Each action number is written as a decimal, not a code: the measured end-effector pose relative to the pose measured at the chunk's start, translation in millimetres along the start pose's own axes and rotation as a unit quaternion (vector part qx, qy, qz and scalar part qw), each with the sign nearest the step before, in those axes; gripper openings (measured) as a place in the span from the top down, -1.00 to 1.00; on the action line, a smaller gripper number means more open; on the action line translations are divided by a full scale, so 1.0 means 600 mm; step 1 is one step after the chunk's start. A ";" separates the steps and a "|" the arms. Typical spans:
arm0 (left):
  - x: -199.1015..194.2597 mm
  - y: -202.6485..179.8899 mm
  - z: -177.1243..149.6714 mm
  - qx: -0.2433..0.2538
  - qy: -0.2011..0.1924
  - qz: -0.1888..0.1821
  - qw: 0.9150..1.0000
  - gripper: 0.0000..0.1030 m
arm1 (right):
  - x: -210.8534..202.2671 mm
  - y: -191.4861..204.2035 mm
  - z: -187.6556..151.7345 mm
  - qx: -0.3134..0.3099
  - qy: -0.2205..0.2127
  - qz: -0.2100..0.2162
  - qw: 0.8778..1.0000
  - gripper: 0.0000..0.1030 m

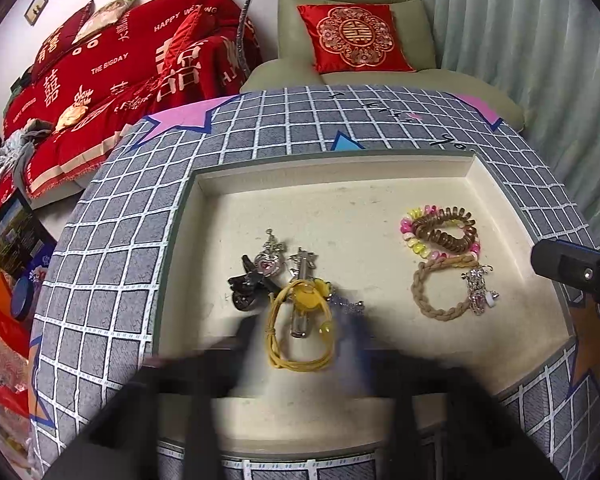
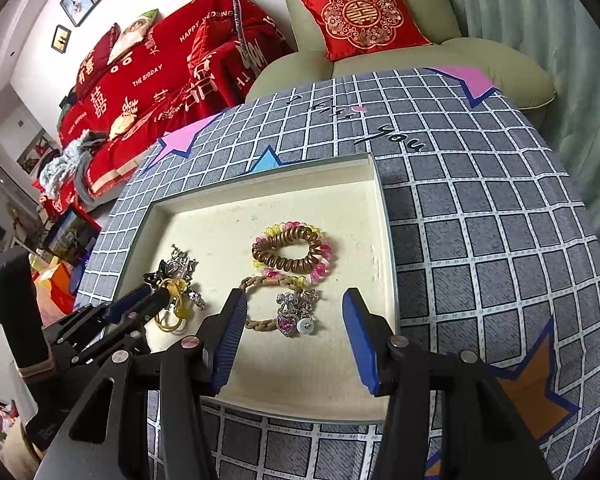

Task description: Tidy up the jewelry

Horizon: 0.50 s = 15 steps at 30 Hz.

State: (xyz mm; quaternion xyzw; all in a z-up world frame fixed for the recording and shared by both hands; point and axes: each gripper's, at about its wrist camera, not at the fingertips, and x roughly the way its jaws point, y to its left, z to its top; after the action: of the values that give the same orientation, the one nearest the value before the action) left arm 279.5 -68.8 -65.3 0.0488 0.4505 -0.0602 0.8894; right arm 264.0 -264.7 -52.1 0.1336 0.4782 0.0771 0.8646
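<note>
From my seat, the sorting looks well along. In the shallow cream tray [image 2: 386, 240] two groups lie apart: at about nine o'clock in the right wrist view, a cluster of metal charms and a black clip [image 1: 246, 290] with a yellow elastic hair tie [image 1: 298, 334] draped over them; nearer the centre, a brown spiral hair coil [image 2: 290, 254] sits on a pink-and-yellow spiral band [image 2: 320, 270], with a braided tan band [image 2: 260, 322] and its sparkly heart charm [image 2: 288, 324] just below at six o'clock. I see nothing loose on the checked cloth [image 2: 500, 240], so I judge little remains beyond tidying.

My left gripper [image 1: 300, 344] is blurred, its jaws spread wide either side of the yellow tie and gripping nothing. My right gripper [image 2: 296, 336] stands about half open above the braided band, empty.

The cloth reads "you"; the red blanket [image 2: 140, 80] reads "HAPPY WEDDING" and "THE BIGDAY".
</note>
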 end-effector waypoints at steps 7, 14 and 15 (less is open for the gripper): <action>-0.006 0.006 -0.001 -0.002 -0.018 0.010 1.000 -1.00 | 0.002 0.001 -0.001 0.005 0.004 0.001 1.000 -0.04; -0.006 0.010 -0.013 0.000 -0.005 0.010 1.000 -1.00 | 0.012 0.005 -0.005 0.003 0.019 -0.007 1.000 -0.63; -0.009 0.010 -0.015 0.001 -0.004 0.011 1.000 -1.00 | 0.014 0.005 -0.006 0.004 0.022 -0.010 1.000 -0.65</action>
State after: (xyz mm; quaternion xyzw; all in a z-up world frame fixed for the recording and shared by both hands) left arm 270.1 -61.5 -65.7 0.0546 0.4467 -0.0510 0.8916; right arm 265.6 -259.3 -59.9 0.1311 0.4991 0.0696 0.8537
